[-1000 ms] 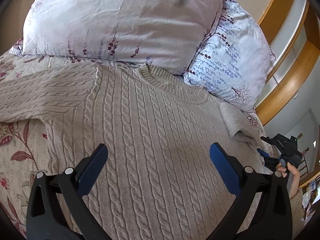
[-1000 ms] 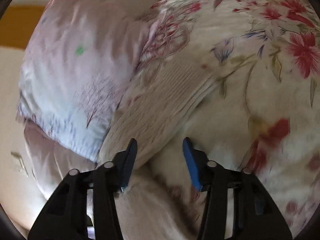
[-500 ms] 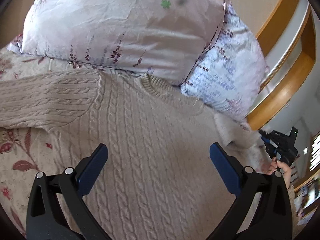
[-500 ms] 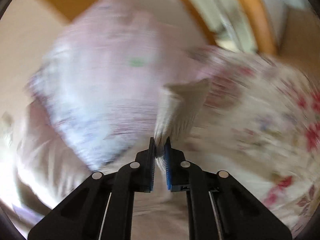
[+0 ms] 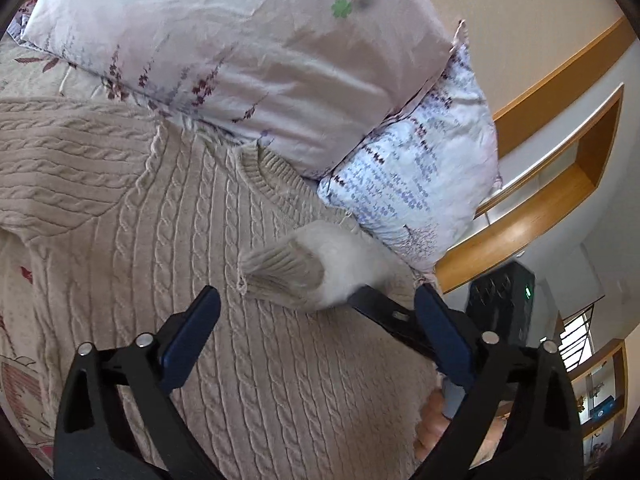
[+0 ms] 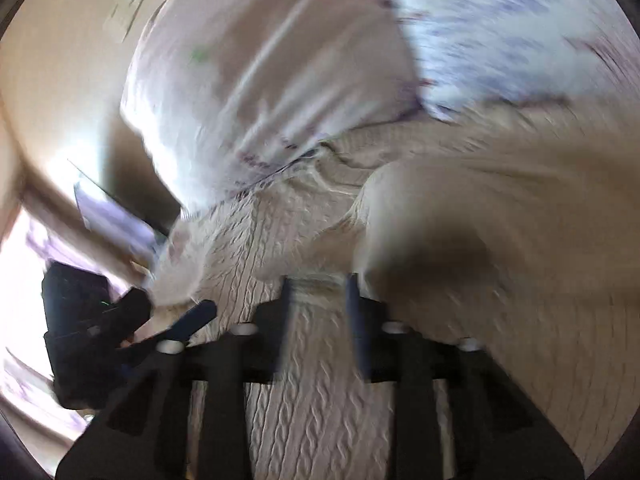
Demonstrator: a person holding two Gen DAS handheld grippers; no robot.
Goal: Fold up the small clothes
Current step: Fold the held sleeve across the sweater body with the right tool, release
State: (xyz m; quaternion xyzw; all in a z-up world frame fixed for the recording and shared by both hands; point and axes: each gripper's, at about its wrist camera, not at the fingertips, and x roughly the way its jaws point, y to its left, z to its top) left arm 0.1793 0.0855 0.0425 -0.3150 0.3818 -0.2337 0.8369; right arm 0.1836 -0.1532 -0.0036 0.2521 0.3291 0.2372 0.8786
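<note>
A beige cable-knit sweater point(image 5: 168, 248) lies flat on the bed, its neck toward the pillows. My left gripper point(image 5: 316, 332) hovers open over its chest, holding nothing. The sweater's right sleeve point(image 5: 304, 268) is carried over the body, cuff pointing left. My right gripper point(image 5: 356, 300) comes in from the right with that sleeve. In the blurred right wrist view the right gripper point(image 6: 318, 292) has its jaws partly apart, with sleeve cloth point(image 6: 460, 240) bunched against them; the sweater body point(image 6: 312, 400) lies below. The left gripper point(image 6: 176, 324) shows there at the left.
Two floral pillows point(image 5: 240, 48) point(image 5: 416, 168) lie at the head of the bed, just past the sweater's neck. A wooden headboard shelf point(image 5: 560, 184) is at the right. The floral bedsheet point(image 5: 16, 320) shows at the left edge.
The right gripper closed on the right sleeve at the bed's edge, then swung it left over the sweater's body. Its jaws now stand wider apart. The left gripper stayed open above the chest.
</note>
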